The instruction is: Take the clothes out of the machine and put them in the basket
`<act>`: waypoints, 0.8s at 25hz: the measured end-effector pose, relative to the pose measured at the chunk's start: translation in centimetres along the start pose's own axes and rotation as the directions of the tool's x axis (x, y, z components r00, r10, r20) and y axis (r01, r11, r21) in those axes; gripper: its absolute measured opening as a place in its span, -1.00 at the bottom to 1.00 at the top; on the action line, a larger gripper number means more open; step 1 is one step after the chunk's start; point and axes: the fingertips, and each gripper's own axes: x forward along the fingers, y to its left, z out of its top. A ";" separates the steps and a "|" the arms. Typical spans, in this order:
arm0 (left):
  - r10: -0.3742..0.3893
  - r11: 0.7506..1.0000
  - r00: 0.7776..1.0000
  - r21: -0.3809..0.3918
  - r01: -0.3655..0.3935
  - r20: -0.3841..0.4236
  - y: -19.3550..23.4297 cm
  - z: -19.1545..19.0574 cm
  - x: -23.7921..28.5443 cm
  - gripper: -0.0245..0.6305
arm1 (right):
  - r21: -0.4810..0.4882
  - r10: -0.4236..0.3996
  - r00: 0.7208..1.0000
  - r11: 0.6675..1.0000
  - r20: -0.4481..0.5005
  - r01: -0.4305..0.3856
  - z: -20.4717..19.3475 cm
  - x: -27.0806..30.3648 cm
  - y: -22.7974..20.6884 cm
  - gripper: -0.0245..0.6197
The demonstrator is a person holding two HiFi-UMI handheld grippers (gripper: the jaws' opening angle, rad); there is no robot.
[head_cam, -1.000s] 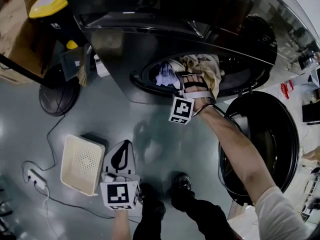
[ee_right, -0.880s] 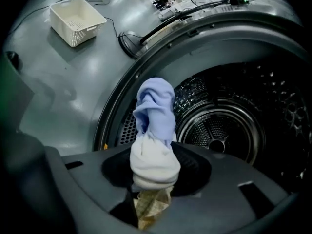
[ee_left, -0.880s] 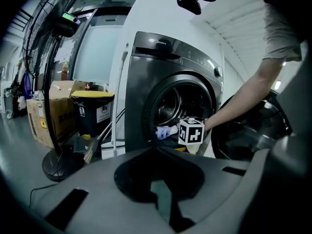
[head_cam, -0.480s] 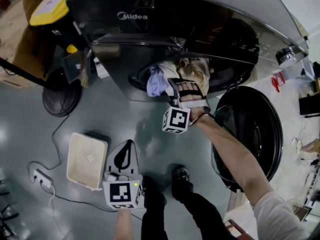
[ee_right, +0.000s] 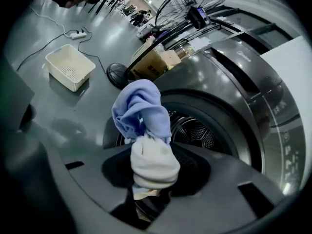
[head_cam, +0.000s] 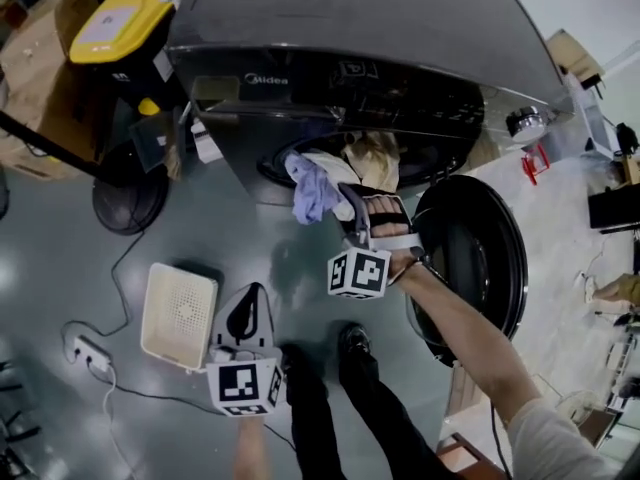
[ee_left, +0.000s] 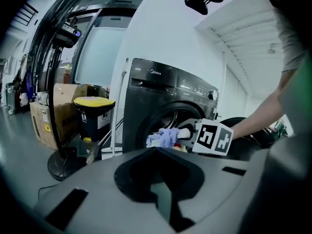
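Observation:
The dark grey washing machine (head_cam: 300,38) stands with its round door (head_cam: 470,258) swung open to the right. My right gripper (head_cam: 348,200) is just outside the drum opening, shut on a bunched lilac-blue cloth (head_cam: 312,190) and a white cloth (ee_right: 153,162). Both hang from the jaws in the right gripper view. A beige garment (head_cam: 372,158) still lies in the drum mouth. The cream basket (head_cam: 180,313) sits on the floor at the lower left. My left gripper (head_cam: 250,290) hovers beside the basket, shut and holding nothing. It points at the machine (ee_left: 161,96) in the left gripper view.
A yellow-lidded bin (head_cam: 110,18) and cardboard boxes stand left of the machine. A fan's round base (head_cam: 130,198) stands there too. A power strip (head_cam: 85,353) with its cable lies near the basket. The person's shoes (head_cam: 350,343) are planted in front of the door.
My right gripper has drawn back and up out of the drum, pulling the lilac-blue and white cloths out past the opening. The left gripper has risen a little beside the basket.

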 end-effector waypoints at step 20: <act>0.155 0.987 0.984 -0.067 -0.149 0.088 5.1 4.3 -5.2 -0.87 | 0.742 -0.034 0.966 0.648 0.255 -0.173 6.5 -12.3 -4.8 -0.44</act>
